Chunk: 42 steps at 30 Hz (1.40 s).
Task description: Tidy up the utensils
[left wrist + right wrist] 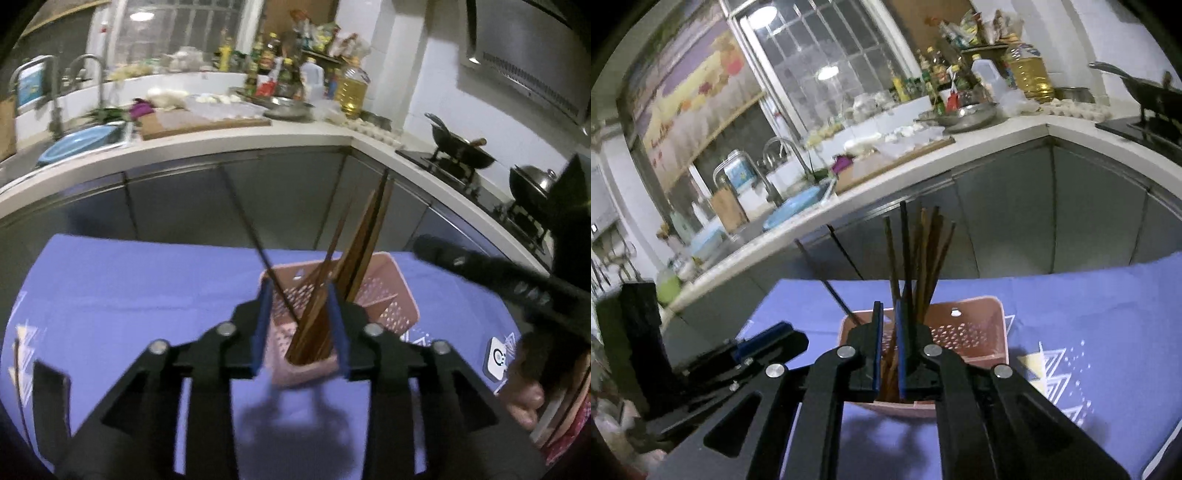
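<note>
A pink perforated basket [391, 291] [979, 332] stands on the purple tablecloth. A bundle of brown wooden chopsticks [362, 236] [923, 258] stands upright in its near compartment. One dark chopstick [255, 236] [842, 299] leans away to the left. My left gripper [299, 295] is open, its blue pads on either side of the bundle with gaps showing. My right gripper [888, 306] reaches over the same compartment. Its jaws stand a narrow slot apart, with chopsticks seen through the slot. Each gripper's black body shows at the edge of the other view.
The purple cloth [129, 295] [1089, 306] covers the table. A white device [496, 358] lies at its right, next to a hand [524, 398]. Beyond are grey cabinets, a cluttered counter [258, 136], a sink with a blue basin [74, 144] and a stove with a wok [465, 151].
</note>
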Each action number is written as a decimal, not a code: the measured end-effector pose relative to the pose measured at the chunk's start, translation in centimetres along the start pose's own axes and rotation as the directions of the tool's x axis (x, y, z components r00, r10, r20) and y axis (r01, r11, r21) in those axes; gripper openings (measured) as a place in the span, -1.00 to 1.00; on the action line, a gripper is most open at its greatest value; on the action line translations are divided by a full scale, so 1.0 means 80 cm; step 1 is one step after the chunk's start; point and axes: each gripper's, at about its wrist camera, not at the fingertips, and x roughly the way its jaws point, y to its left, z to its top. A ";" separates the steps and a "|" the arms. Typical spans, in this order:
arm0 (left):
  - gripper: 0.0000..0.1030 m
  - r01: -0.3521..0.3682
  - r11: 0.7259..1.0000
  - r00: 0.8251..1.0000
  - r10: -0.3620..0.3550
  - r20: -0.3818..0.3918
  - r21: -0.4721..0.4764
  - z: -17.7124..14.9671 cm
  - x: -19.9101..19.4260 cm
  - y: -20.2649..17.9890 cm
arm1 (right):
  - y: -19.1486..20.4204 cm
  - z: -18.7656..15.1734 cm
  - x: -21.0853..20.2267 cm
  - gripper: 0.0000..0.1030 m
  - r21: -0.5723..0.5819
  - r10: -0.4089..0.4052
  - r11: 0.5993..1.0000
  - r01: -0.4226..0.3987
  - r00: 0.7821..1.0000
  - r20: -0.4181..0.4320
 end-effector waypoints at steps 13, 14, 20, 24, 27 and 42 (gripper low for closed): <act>0.10 -0.228 0.972 0.973 0.229 -0.013 0.058 -0.131 -0.087 -0.004 | 0.002 -0.196 -0.139 0.72 0.193 -0.014 0.981 -0.018 0.986 0.164; 0.10 -0.246 0.966 0.968 0.250 -0.034 0.082 -0.138 -0.091 -0.006 | 0.003 -0.208 -0.146 0.72 0.200 -0.029 0.980 -0.003 0.987 0.157; 0.22 -0.285 0.951 0.958 0.288 -0.008 0.119 -0.164 -0.133 -0.013 | 0.034 -0.237 -0.173 0.72 0.157 -0.054 0.987 0.033 0.990 0.132; 0.61 -0.282 0.953 0.959 0.281 0.027 0.107 -0.173 -0.156 -0.018 | 0.056 -0.244 -0.185 0.72 0.104 -0.051 0.994 0.037 0.989 0.138; 0.87 -0.289 0.953 0.957 0.285 0.061 0.087 -0.175 -0.178 -0.023 | 0.071 -0.245 -0.192 0.72 0.069 -0.057 0.997 0.047 0.987 0.151; 0.88 -0.387 0.917 0.913 0.366 0.182 0.095 -0.166 -0.220 -0.051 | 0.096 -0.250 -0.227 0.72 0.029 -0.056 0.998 0.051 0.974 0.220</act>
